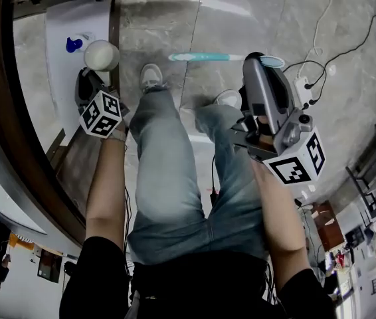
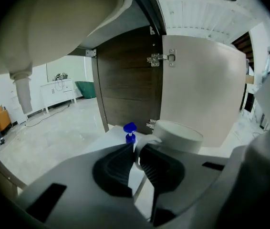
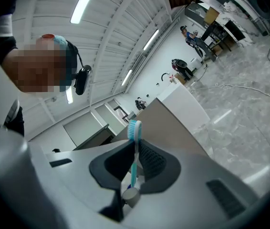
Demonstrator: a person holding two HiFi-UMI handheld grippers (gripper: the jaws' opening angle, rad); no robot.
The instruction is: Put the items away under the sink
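The left gripper [image 1: 92, 72] is the nearer one to the space under the sink. Its jaws [image 2: 136, 149] pinch the handle of a round white mug [image 2: 178, 135]. The mug sticks out in front of the jaws, with its open top facing up. In the head view the mug [image 1: 101, 55] is right at the front edge of the white cupboard floor [image 1: 75, 15]. A small blue cap-like thing [image 2: 129, 128] already sits on that floor, just past the mug and a bit to the left of it. I think the mug only needs to go forward and down a little to stand there, beside the blue thing and not on it.

The right gripper [image 1: 253, 58] is farther away, over the grey stone floor near the person's shoe. Its jaws [image 3: 136, 151] are pressed tight on a thin teal and white toothbrush [image 3: 134, 142]. The brush head pokes out past the jaws. In the head view the long toothbrush [image 1: 201, 57] lies sideways and points toward the cupboard. I think it goes in after the mug.
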